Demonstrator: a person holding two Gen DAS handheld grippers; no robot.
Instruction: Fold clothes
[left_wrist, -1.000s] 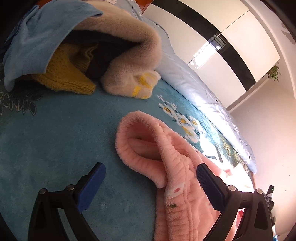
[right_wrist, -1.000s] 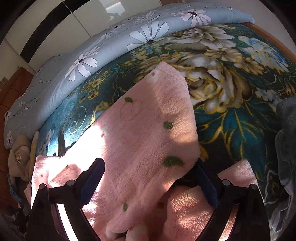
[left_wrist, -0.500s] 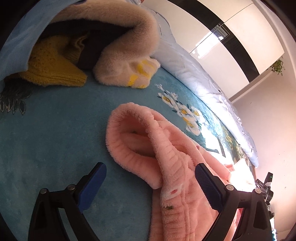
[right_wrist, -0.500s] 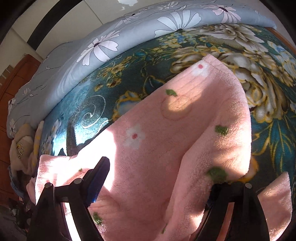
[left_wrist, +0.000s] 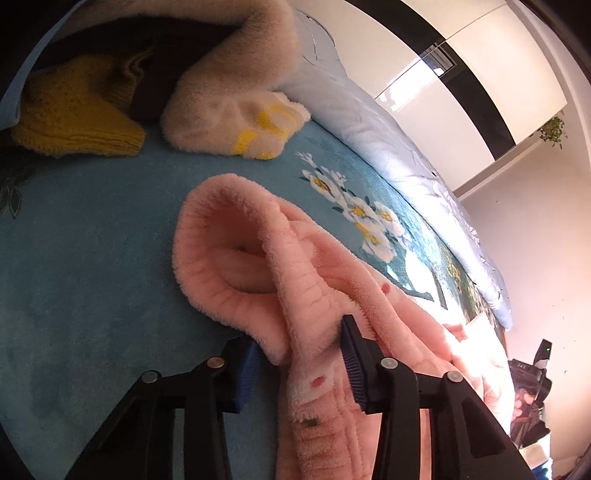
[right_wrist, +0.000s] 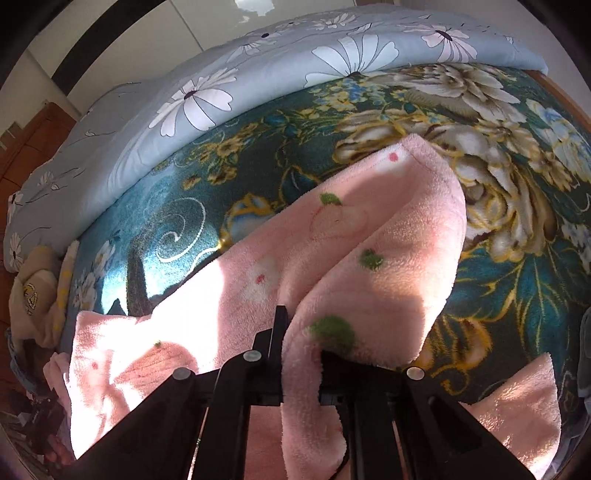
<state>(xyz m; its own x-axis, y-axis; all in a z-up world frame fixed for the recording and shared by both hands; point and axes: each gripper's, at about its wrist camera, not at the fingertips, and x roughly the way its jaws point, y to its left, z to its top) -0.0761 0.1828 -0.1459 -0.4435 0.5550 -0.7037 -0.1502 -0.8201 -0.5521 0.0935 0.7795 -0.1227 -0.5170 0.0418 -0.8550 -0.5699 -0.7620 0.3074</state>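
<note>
Pink fleece trousers (left_wrist: 280, 273) with small flower prints lie on the teal floral blanket (left_wrist: 88, 258). In the left wrist view my left gripper (left_wrist: 301, 354) is shut on the ribbed waistband, whose round opening faces the camera. In the right wrist view my right gripper (right_wrist: 301, 350) is shut on a raised fold of the pink trouser leg (right_wrist: 369, 266); the leg end drapes forward over the blanket (right_wrist: 498, 280). The right-hand finger is mostly hidden by the fabric.
A pile of clothes sits at the far left: a cream fleece piece (left_wrist: 236, 99), a yellow knit (left_wrist: 74, 110) and a blue cloth. A grey-blue flowered quilt (right_wrist: 258, 85) runs along the far bed edge. Another pink piece (right_wrist: 517, 410) lies at lower right.
Both grippers were open around the pink fabric and have closed on it. The right gripper has lifted its fold, and the leg end has bunched up.
</note>
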